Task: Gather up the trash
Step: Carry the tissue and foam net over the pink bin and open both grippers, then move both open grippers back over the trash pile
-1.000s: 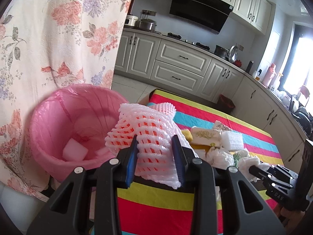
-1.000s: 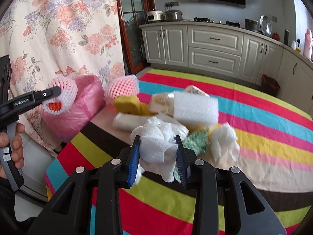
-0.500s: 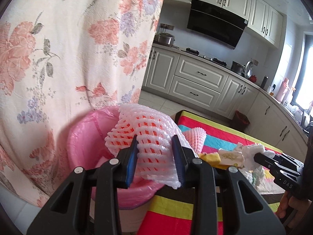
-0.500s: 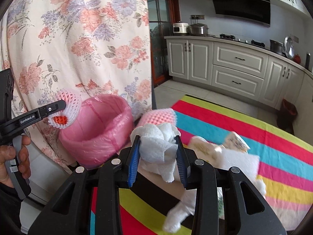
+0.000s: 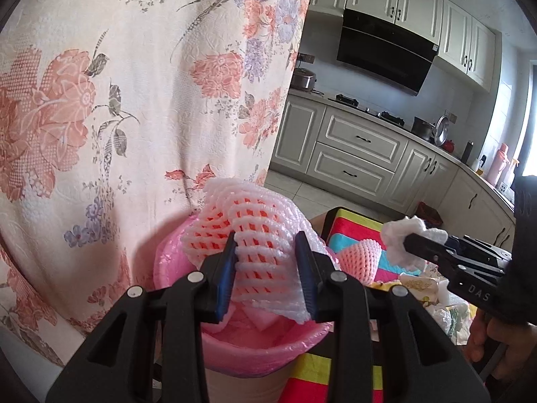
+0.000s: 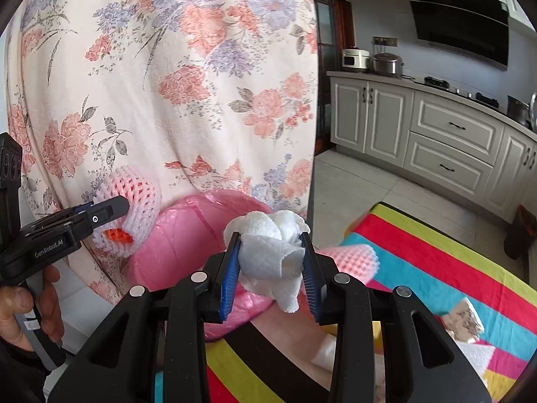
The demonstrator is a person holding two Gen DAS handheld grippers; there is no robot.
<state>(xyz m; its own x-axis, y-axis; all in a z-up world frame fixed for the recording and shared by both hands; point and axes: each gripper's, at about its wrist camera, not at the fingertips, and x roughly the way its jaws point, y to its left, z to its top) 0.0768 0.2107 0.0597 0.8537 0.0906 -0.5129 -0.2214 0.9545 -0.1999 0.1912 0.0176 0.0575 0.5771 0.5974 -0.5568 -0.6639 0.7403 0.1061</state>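
Foam netting [image 5: 258,241], white over an orange inside, was clamped between the blue pads of the left gripper [image 5: 265,270], which hung right above the open mouth of the pink-lined bin [image 5: 268,342]; in the right wrist view the same netting showed at the tip of that gripper [image 6: 114,216], beside the bin's outer wall [image 6: 188,235], with a person's hand [image 6: 23,305] wrapped round the grey handle below. Pale pieces lay inside the bin liner, too hidden by the jaws to name. The right gripper [image 6: 272,262] was closed on a crumpled white paper towel [image 6: 272,252], a loose flap hanging below the pads, and it was held near the bin's rim, over the corner of the striped tablecloth [image 6: 436,268]. From the left wrist view that towel [image 5: 406,238] stuck out of the black jaws at the right edge. A second pink foam net [image 5: 360,258] lay on the cloth just beside the bin, and further trash lay on the table behind it: a printed wrapper [image 6: 465,319] and a white foam block [image 6: 476,356]. A floral curtain [image 5: 134,100] hung right behind the bin, and cream kitchen cabinets [image 5: 359,147] with a black range hood [image 5: 382,57] above them filled the background.
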